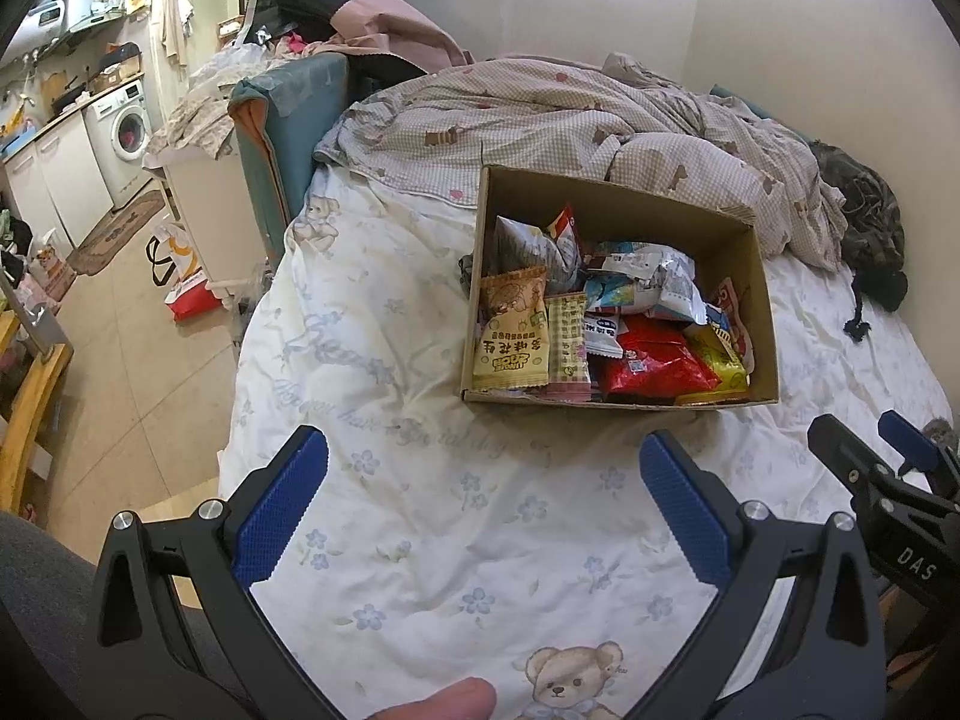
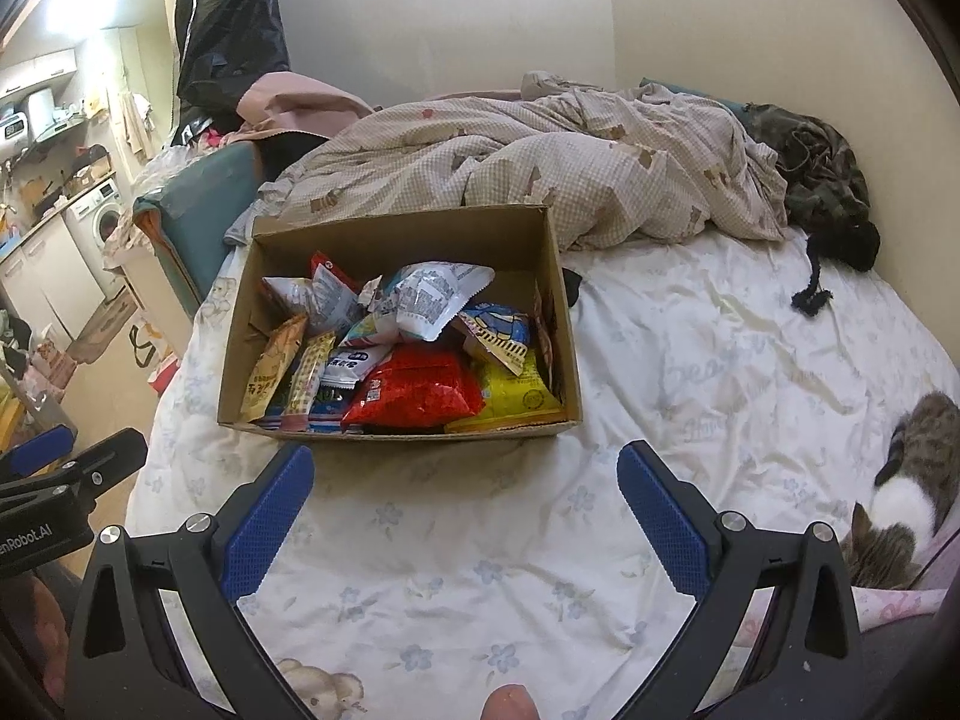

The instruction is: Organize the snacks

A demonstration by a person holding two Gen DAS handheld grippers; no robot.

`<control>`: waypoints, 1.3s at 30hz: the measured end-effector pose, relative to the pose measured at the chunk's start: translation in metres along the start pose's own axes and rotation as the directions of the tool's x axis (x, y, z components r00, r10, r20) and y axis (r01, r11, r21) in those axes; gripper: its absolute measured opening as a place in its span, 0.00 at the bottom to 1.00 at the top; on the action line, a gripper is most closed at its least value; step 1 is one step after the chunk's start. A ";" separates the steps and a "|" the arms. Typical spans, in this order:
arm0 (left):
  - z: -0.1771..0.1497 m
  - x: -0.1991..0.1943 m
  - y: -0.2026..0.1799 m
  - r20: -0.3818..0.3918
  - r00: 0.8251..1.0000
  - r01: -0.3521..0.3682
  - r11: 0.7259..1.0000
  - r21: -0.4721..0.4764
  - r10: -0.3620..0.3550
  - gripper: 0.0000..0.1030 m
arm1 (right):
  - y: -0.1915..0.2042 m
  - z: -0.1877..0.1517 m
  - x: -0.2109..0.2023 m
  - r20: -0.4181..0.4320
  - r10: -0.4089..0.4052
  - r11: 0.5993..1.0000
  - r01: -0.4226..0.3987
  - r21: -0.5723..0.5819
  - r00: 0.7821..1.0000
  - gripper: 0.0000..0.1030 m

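Note:
An open cardboard box (image 1: 762,276) sits on the white floral bedsheet; it also shows in the right wrist view (image 2: 396,231). It holds several snack packets, among them a red bag (image 1: 654,366) (image 2: 420,396), a yellow bag (image 2: 516,396), a tan peanut packet (image 1: 510,330) (image 2: 270,372) and a silver-white bag (image 2: 432,300). My left gripper (image 1: 483,450) is open and empty, hovering over the sheet in front of the box. My right gripper (image 2: 465,465) is open and empty, just in front of the box's near wall. The right gripper also shows at the right edge of the left wrist view (image 1: 864,438).
A crumpled checked duvet (image 2: 540,162) lies behind the box. A tabby cat (image 2: 912,480) lies on the bed at the right. Dark clothing (image 2: 828,192) sits at the far right corner. The bed's left edge drops to a tiled floor (image 1: 120,360) with bags and a washing machine (image 1: 129,126).

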State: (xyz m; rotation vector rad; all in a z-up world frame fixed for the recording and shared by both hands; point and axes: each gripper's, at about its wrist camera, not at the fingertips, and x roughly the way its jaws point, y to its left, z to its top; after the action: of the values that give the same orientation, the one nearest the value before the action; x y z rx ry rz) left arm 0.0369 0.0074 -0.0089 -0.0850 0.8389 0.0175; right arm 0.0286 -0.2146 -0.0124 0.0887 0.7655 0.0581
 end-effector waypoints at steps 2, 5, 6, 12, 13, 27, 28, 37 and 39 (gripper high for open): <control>0.000 0.000 0.000 0.000 1.000 0.000 1.000 0.001 0.000 1.00 | 0.000 0.000 0.000 0.000 0.001 1.000 -0.001 -0.001 1.000 1.00; 0.002 -0.001 -0.001 0.007 1.000 0.000 1.000 0.008 0.000 1.00 | 0.000 0.000 0.000 0.001 0.001 1.000 -0.001 -0.001 1.000 1.00; 0.002 -0.002 -0.001 0.010 1.000 0.000 1.000 0.010 0.000 1.00 | 0.000 0.000 0.000 0.002 0.000 1.000 0.000 -0.003 1.000 1.00; 0.003 -0.004 -0.001 0.021 1.000 -0.001 1.000 0.012 0.001 1.00 | 0.000 0.000 0.001 0.002 0.000 1.000 0.000 -0.002 1.000 1.00; 0.002 -0.004 -0.001 0.021 1.000 -0.001 1.000 0.013 0.001 1.00 | 0.000 0.000 0.001 0.002 0.000 1.000 0.000 -0.002 1.000 1.00; 0.003 -0.004 -0.001 0.022 1.000 -0.001 1.000 0.013 0.000 1.00 | 0.000 0.000 0.001 0.003 0.000 1.000 0.000 -0.004 1.000 1.00; 0.003 -0.004 -0.001 0.023 1.000 -0.001 1.000 0.013 0.001 1.00 | 0.000 0.000 0.001 0.003 0.000 1.000 0.000 -0.005 1.000 1.00; 0.003 -0.004 -0.001 0.024 1.000 0.000 1.000 0.014 0.000 1.00 | -0.001 0.000 0.001 0.002 0.001 1.000 -0.001 -0.003 1.000 1.00; 0.002 -0.004 -0.001 0.022 1.000 0.000 1.000 0.012 0.000 1.00 | -0.001 0.000 0.001 0.002 0.000 1.000 0.000 -0.005 1.000 1.00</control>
State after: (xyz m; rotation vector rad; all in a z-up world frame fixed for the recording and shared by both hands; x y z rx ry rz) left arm 0.0359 0.0069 -0.0045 -0.0729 0.8166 0.0136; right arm 0.0290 -0.2151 -0.0128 0.0843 0.7629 0.0602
